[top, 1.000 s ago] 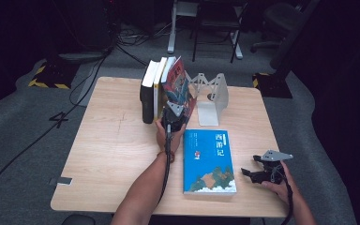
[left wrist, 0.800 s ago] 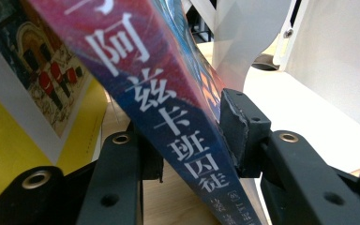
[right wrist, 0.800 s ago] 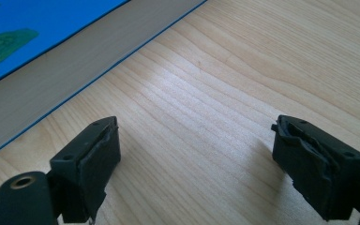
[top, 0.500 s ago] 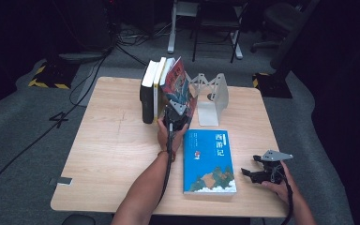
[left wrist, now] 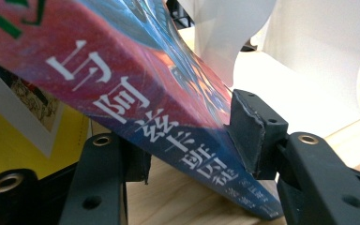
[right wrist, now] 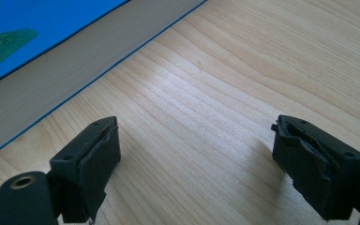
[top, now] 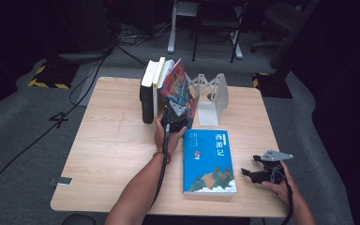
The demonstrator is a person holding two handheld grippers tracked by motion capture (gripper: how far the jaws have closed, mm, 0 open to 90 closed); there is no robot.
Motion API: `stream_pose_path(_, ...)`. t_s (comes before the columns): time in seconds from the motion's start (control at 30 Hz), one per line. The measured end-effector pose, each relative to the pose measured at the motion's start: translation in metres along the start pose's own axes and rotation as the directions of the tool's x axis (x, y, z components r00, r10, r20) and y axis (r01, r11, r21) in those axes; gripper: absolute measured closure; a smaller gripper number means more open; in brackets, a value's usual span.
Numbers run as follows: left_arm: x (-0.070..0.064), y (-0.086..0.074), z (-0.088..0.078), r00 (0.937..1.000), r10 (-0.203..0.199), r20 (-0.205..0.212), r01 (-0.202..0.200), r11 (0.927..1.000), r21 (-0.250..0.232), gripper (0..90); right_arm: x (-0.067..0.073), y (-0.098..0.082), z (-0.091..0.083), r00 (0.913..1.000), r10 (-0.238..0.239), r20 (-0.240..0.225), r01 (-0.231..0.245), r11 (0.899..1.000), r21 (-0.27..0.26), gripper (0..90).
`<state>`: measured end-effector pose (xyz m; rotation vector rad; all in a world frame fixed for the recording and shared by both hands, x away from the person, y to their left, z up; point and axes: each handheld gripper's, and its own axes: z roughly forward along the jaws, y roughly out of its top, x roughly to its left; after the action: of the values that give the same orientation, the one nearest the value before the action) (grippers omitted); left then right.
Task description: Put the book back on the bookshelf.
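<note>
Leaning against the upright books at upper centre of the high view, the red-and-blue book (top: 178, 91) tilts with its top to the left and its lower edge on the counter (top: 112, 154). Left claw (top: 176, 123) sits at the book's lower spine. Its jaws have just been opening; in the left gripper view the right pad (left wrist: 248, 133) is at the cover edge, the left pad stands off below the spine (left wrist: 168, 136), so the book is between the jaws and the hold looks slack (whether the right pad presses I cannot tell). Against a second ago the book's lean and the hand's spot look much the same.

Black book (top: 146, 96) and yellow-white book (top: 157, 86) stand upright just left of it. White bookend (top: 211, 96) stands just right, apart from the lean.

Blue book (top: 209, 161) lies flat, lower centre, unmoved. Right claw (top: 255, 174) rests at lower right near the blue book's edge, jaws spread, gripping nothing, same as before.
</note>
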<state>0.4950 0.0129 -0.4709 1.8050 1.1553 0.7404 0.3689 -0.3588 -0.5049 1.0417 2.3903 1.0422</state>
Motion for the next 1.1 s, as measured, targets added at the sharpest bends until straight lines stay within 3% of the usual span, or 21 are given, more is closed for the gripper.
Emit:
stream_pose_path(0.2, 0.001, 0.000, -0.007, 0.9989, 0.045, 0.014, -0.045, 0.9989, 0.013, 48.4, 0.000, 0.000, 0.000, 1.0000, 0.000, 0.000, 0.000, 1.000, 0.000, 15.5)
stream_pose_path(0.37, 0.003, 0.001, -0.011, 0.9982, 0.052, 0.029, -0.053, 0.9984, 0.020, 47.5, 0.000, 0.000, 0.000, 1.0000, 0.000, 0.000, 0.000, 1.000, 0.000, 15.5)
stream_pose_path(0.63, 0.010, 0.000, -0.019, 0.9934, 0.071, 0.090, -0.075, 0.9966, 0.035, 45.6, 0.000, 0.000, 0.000, 1.0000, 0.000, 0.001, 0.000, 1.000, 0.000, 15.4)
stream_pose_path(0.87, 0.013, -0.003, -0.026, 0.9855, 0.136, 0.102, -0.141, 0.9890, 0.044, 43.3, 0.000, 0.000, 0.000, 1.0000, 0.000, 0.001, 0.000, 1.000, 0.000, 15.4)
stream_pose_path(1.1, 0.021, -0.007, -0.033, 0.9785, 0.160, 0.129, -0.172, 0.9811, 0.088, 40.3, 0.000, 0.000, 0.000, 1.0000, 0.000, 0.001, 0.000, 1.000, 0.000, 15.4)
